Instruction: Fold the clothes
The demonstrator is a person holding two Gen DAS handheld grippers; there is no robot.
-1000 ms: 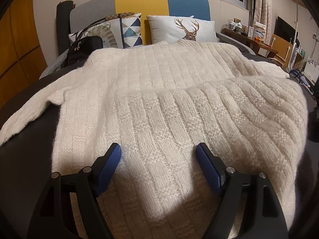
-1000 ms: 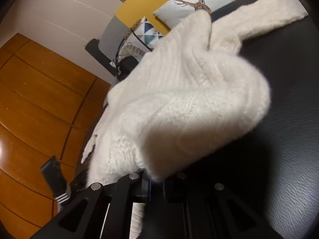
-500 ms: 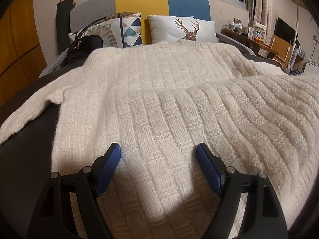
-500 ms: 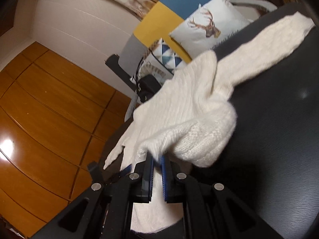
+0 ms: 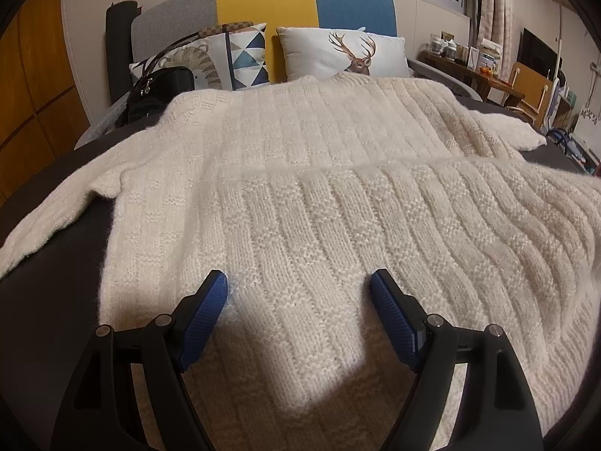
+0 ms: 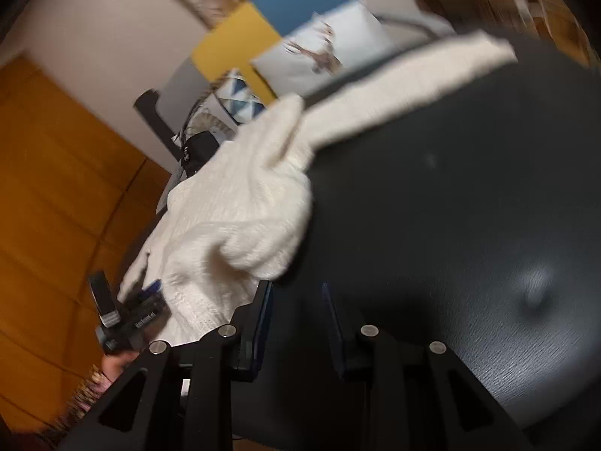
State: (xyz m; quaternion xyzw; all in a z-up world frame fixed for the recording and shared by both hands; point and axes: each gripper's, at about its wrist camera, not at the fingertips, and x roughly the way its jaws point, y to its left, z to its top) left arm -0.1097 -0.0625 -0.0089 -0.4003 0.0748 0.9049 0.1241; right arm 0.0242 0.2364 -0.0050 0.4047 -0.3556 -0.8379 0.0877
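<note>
My left gripper (image 5: pixel 298 293) hovers with fingers spread wide over the sweater (image 5: pixel 319 195), holding nothing. The sweater lies on the dark bench (image 6: pixel 469 195), lower part folded up. My right gripper (image 6: pixel 295 302) is parted and empty just beside the fold.

Ahead of my left claw stretches a dark, leathery table (image 5: pixel 45 300), and a cream knitted sweater (image 5: pixel 300 188) lies straight on it, its lower part folded up over the body. One sleeve (image 5: pixel 49 221) trails off to my left, the other sleeve (image 6: pixel 405 86) reaches across the bare top far ahead of my right claw.
</note>
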